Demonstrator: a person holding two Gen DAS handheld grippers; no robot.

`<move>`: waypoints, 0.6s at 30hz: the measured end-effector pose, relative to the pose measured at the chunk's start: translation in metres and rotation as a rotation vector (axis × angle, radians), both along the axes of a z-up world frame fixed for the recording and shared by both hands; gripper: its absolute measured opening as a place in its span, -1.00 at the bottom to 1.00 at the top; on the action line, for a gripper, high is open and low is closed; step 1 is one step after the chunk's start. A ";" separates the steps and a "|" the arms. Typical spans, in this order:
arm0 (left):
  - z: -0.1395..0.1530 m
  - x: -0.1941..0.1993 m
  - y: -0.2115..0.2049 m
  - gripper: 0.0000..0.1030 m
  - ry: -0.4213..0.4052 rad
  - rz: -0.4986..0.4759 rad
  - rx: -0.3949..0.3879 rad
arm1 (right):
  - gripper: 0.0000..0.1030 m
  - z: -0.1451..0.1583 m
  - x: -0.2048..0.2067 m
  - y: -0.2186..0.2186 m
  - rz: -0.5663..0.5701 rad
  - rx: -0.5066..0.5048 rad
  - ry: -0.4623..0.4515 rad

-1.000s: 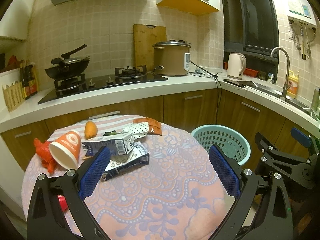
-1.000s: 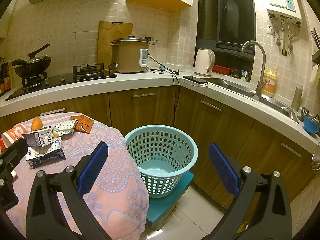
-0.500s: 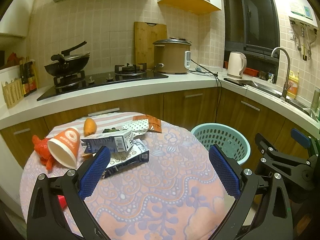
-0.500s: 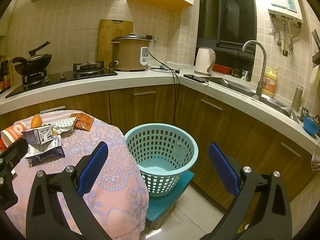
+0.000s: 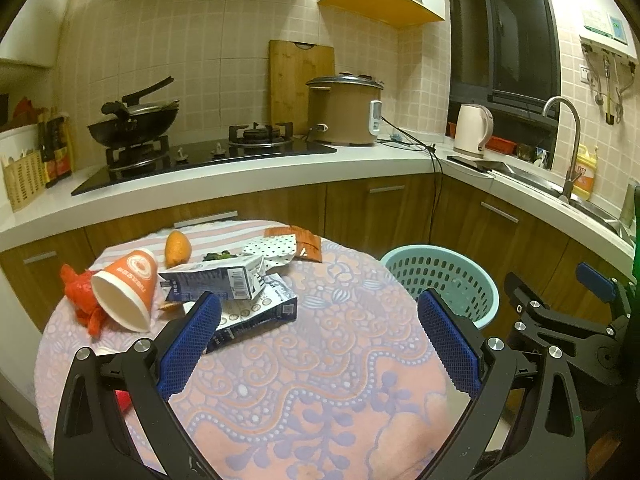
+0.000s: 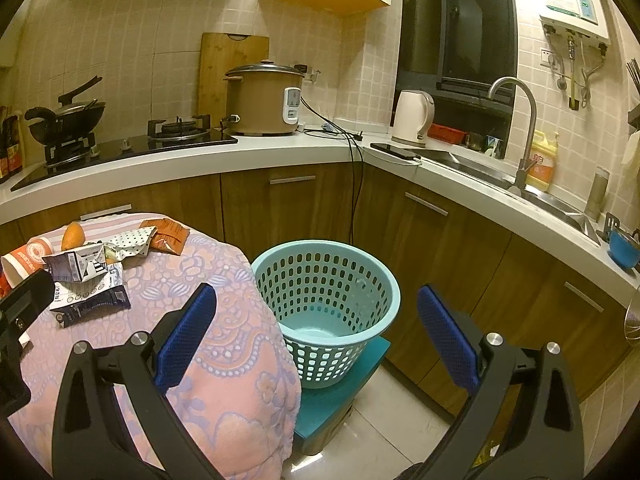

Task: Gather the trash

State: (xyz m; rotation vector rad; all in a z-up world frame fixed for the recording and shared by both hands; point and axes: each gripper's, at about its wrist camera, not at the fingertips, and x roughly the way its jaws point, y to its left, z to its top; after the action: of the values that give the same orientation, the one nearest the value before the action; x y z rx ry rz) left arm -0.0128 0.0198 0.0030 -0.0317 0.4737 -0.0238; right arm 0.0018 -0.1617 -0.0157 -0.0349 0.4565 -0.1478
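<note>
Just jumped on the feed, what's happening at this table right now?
Trash pickup hasn't started. The left gripper hangs open over the table, holding nothing, aimed at the litter: a tipped orange cup, crushed cartons and wrappers. The right gripper is open and empty, facing the teal basket, which looks empty beside the table.

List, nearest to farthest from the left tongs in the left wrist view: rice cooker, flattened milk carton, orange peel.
1. Flattened milk carton, just ahead of the left tongs, by the left finger.
2. Orange peel, far side of the table.
3. Rice cooker, back on the counter.
</note>
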 end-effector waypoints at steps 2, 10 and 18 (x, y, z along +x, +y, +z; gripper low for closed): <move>0.000 0.000 0.000 0.85 0.002 0.001 -0.002 | 0.85 0.000 0.000 0.000 0.000 0.000 0.000; -0.002 0.001 0.005 0.85 0.014 -0.009 -0.032 | 0.85 -0.002 0.001 0.000 0.006 0.014 0.008; -0.007 0.003 0.009 0.85 0.023 0.000 -0.032 | 0.85 -0.004 0.003 0.007 0.010 -0.005 0.015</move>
State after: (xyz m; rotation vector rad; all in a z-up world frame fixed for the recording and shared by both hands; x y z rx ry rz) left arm -0.0094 0.0287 -0.0041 -0.0636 0.4961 -0.0312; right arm 0.0052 -0.1544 -0.0202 -0.0433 0.4712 -0.1387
